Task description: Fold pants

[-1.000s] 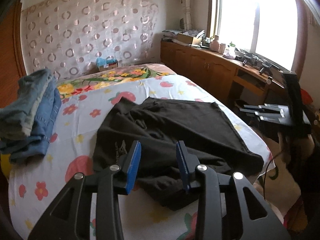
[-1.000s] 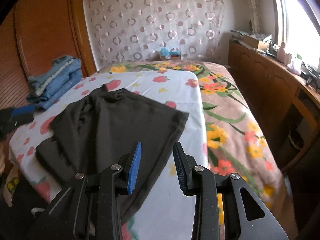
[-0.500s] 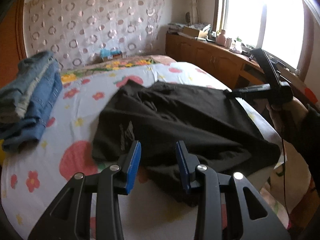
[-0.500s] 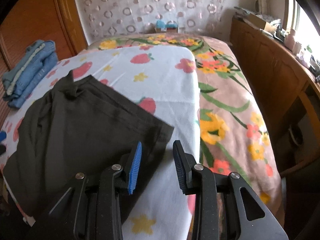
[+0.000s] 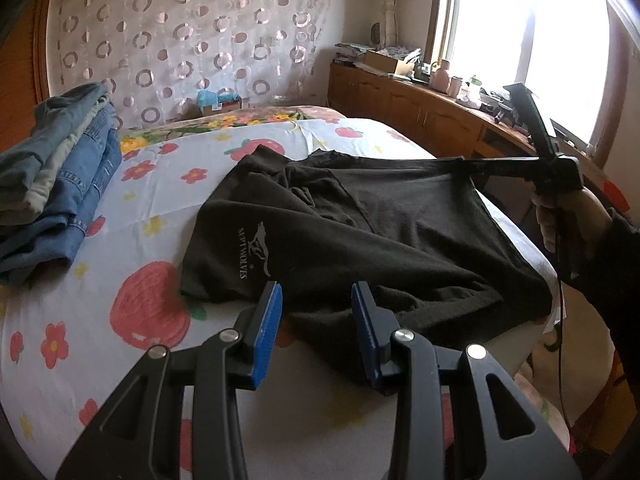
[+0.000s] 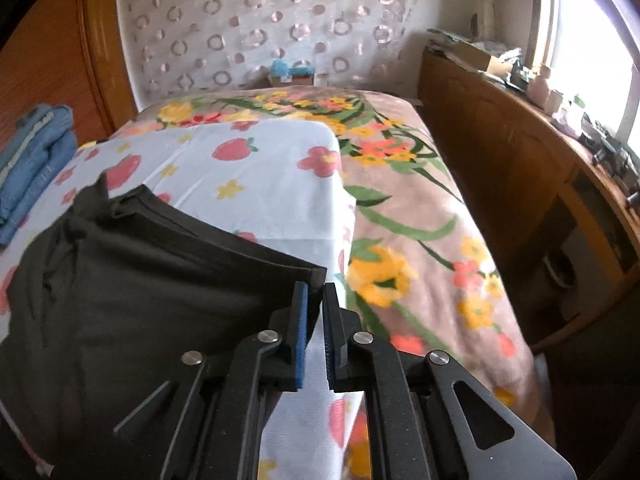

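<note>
the black pants (image 5: pixel 380 224) are lying spread and rumpled across the middle of the left wrist view, on a white sheet printed with strawberries and flowers (image 5: pixel 120 312), with a pale logo showing on the cloth toward the centre left. in the right wrist view the same pants (image 6: pixel 132 300) are filling the lower left of the frame.

the left gripper (image 5: pixel 316 320) is sitting at the bottom centre of its own view with its blue-padded fingers (image 5: pixel 266 330) standing well apart, holding nothing, the near edge of the pants lying just beyond and between them.

the right gripper (image 6: pixel 315 292) is showing at the bottom centre of its view with its jaws drawn nearly together, pinching a far corner of the pants at the tips. from the left wrist view that same gripper (image 5: pixel 460 162) is reaching in from the right of the frame, carried by the person's right hand (image 5: pixel 560 212), and gripping the pants at their far right corner, the fabric there looking slightly raised.

a stack of folded jeans (image 5: pixel 56 184) is resting at the left edge of the left wrist view, well apart from the pants. a brown floral blanket (image 6: pixel 420 216) is covering the bed to the right of the sheet in the right wrist view, and a wooden cabinet (image 6: pixel 520 184) is running along the right side under the window.
</note>
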Available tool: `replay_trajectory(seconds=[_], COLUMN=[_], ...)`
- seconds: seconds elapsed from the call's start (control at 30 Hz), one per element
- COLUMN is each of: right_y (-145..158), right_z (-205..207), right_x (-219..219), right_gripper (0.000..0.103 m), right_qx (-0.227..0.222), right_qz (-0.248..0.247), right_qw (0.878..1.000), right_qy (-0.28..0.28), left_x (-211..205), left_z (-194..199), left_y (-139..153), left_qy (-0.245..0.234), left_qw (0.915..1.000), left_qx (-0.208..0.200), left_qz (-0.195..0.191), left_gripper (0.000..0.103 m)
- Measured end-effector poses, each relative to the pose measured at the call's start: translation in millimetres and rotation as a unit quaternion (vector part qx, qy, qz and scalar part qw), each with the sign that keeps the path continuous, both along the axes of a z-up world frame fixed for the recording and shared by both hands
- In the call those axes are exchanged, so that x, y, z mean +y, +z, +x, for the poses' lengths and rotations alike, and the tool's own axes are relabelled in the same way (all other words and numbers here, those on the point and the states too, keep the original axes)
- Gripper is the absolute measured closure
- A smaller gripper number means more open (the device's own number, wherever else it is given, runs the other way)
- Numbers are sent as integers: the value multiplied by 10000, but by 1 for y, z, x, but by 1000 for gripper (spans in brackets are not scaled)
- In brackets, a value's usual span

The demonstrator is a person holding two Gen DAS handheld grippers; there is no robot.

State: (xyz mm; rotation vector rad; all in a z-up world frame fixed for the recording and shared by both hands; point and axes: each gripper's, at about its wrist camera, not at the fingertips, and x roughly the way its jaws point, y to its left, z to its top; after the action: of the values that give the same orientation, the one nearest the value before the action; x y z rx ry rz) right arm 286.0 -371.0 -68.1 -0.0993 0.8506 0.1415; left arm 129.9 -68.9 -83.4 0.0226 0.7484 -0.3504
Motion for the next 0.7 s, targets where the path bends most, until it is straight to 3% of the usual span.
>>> replay_trajectory(seconds=[0.13, 0.37, 0.7], right_y=[17, 32, 1], right_z=[-18, -82, -130], right_x=[10, 55, 108], right_gripper=[79, 76, 76], right_qx=[-262, -323, -16], right_qz=[3, 522, 826], right_qw=[9995, 9918, 9805], right_qy=[162, 1122, 1783], left_x=[1, -1, -1], left_z=[-3, -8, -9], left_y=[0, -5, -23], left_qy=[-44, -130, -129], left_qw=[10000, 9997, 9987], left_qx=[26, 183, 461], left_qz=[-40, 46, 173], left_gripper=[68, 68, 68])
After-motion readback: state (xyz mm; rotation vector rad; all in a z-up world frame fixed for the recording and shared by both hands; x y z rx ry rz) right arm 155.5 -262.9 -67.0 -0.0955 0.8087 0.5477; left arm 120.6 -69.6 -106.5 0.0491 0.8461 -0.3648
